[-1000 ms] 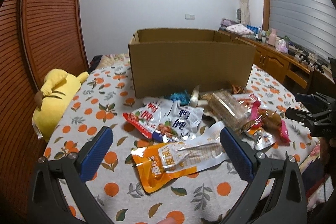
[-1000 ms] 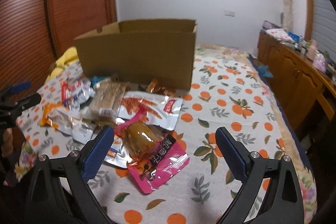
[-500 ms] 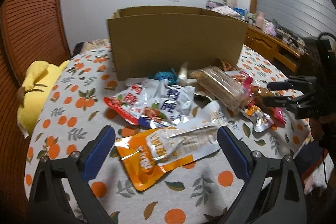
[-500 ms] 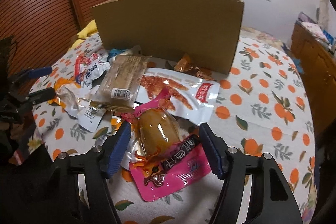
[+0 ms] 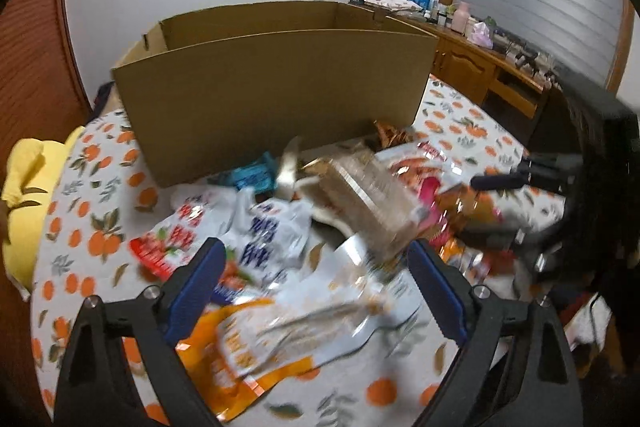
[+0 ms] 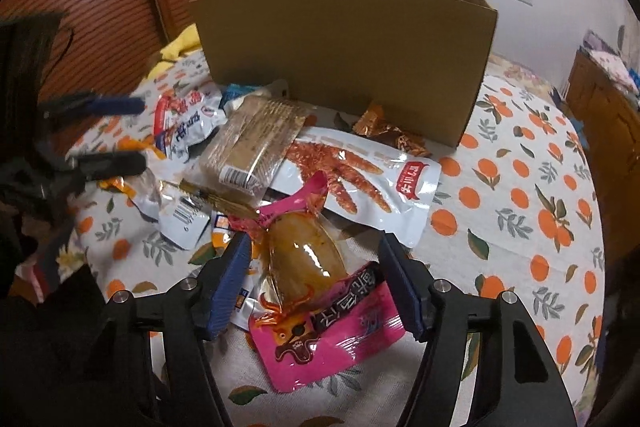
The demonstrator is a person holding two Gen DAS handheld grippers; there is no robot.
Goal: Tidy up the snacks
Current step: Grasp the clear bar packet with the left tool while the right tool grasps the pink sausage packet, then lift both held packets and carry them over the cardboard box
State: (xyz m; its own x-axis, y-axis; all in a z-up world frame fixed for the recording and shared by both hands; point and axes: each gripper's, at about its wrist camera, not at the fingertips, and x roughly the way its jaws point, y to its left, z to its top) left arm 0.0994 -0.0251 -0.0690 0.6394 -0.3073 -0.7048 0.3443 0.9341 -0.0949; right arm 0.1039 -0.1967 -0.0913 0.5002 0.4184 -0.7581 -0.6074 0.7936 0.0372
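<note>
Right gripper hangs low over the pink squid pouch, jaws spread wide, one pad either side of the pouch's clear window, nothing pinched yet. The pouch lies flat on the orange-print tabletop, long axis running from about 5 o'clock near the camera up to 11 o'clock, its twisted pink top pointing at the pile.

Just past it at 12 o'clock lies the white chicken-feet pouch, with the brown cracker pack overlapping it at 11. Beyond them stands the open cardboard box, surely the destination.

Over in the left wrist view, the left gripper hovers with jaws spread too, above the orange-and-silver pouch, which stretches roughly 8 to 2 o'clock. That view is smeared with motion blur, so the fine detail is lost. A white-and-blue pouch lies further on, and a yellow plush toy sits away at 9.

The risks? The pink film looks slick and the filling bulges; a close across that bulge could squirt the pouch out sideways. Its top seems tucked among neighbouring packets, so a lift may drag them along. And both grippers work close together here, so a clash is possible.
</note>
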